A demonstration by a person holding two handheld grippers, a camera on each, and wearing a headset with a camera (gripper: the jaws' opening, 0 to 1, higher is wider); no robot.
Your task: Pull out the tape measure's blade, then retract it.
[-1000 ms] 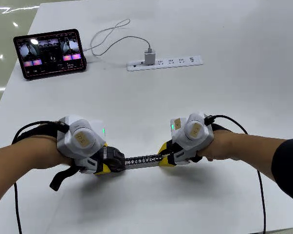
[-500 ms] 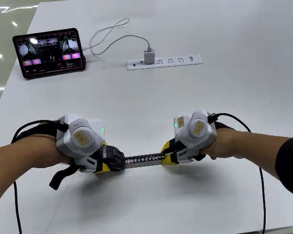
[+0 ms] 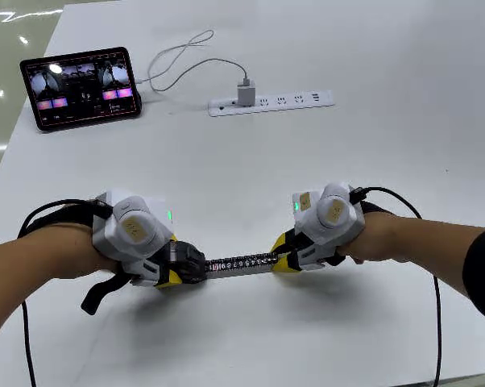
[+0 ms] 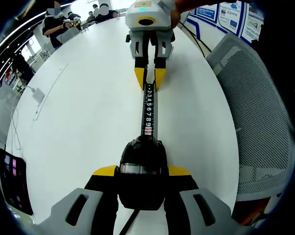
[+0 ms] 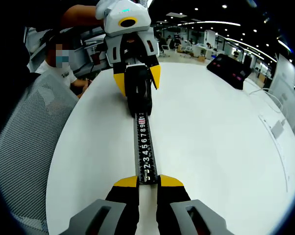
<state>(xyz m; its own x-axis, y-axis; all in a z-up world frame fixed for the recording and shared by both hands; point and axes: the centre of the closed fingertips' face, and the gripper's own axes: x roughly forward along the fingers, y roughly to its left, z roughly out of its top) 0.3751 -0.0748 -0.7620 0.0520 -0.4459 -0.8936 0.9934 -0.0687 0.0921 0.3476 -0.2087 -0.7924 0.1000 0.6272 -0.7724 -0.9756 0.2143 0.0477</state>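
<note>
the left hand-held gripper (image 3: 180,266) is at the near left of the white counter (image 3: 323,161), its yellow-tipped jaws closed against the two sides of the black tape measure (image 4: 142,169), so the case sits clamped between them. the case is low over the counter; whether it rests on the surface i cannot tell. from its mouth the blade (image 5: 145,149) runs straight out to the right, dark with white numerals from 2 to 9 and a red mark just beside the case. the right hand-held gripper (image 5: 148,182) is at the near right, facing the left one, its jaws drawn narrow and pinching the free end of the blade between the yellow tips. the pulled-out length spans the gap between the two grippers, level and taut-looking. at the far left of the counter a tablet (image 3: 80,86) stands tilted with its screen lit. a white power strip (image 3: 279,102) lies at the far middle, with a charger (image 3: 246,93) plugged into it and a thin cable (image 3: 178,60) looping toward the tablet.
</note>
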